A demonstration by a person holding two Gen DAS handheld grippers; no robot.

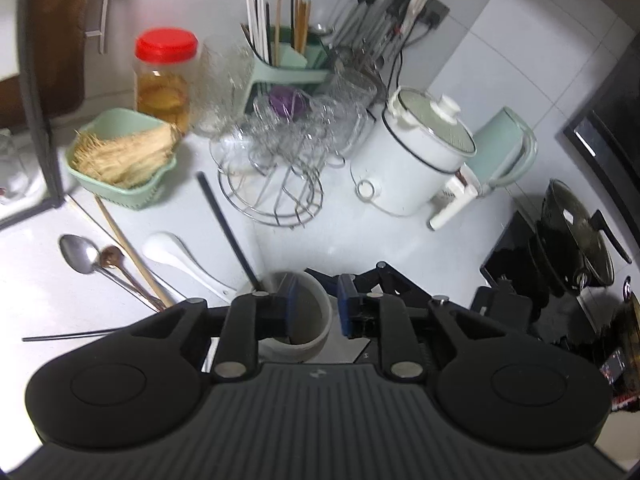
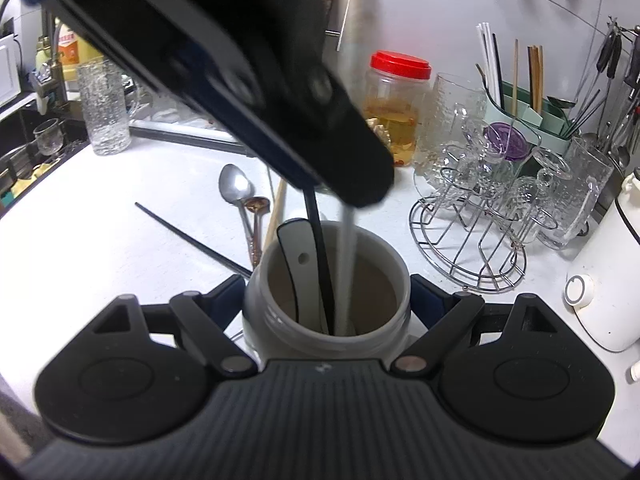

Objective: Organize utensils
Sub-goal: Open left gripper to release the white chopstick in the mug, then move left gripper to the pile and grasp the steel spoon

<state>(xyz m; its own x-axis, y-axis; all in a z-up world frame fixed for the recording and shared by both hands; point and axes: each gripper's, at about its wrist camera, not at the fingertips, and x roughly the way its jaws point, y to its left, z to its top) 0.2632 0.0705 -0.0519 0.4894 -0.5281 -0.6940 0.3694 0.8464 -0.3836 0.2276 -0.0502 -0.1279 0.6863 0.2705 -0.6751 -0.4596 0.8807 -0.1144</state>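
My right gripper (image 2: 328, 296) is shut on the white jar (image 2: 256, 312), one finger on each side of it. In the jar stand a black chopstick (image 2: 320, 264), a white chopstick (image 2: 346, 264) and a white spoon handle with a hole (image 2: 292, 248). My left gripper (image 1: 318, 284) hangs open over the jar's rim (image 1: 320, 336), with nothing between its blue pads. The black chopstick (image 1: 228, 224) leans out past the left finger. On the counter lie a metal spoon (image 1: 78, 254), a small brown spoon (image 1: 112, 258), a wooden chopstick (image 1: 128, 248), a white spoon (image 1: 172, 254) and a black chopstick (image 1: 64, 337).
Behind the jar stand a wire rack of glasses (image 1: 272, 168), a red-lidded jar (image 1: 164, 76), a green basket (image 1: 120, 156), a green chopstick holder (image 1: 288, 64) and a white cooker (image 1: 416, 152). A stove with a wok (image 1: 576, 232) is at the right; a sink area (image 2: 24, 152) at the left.
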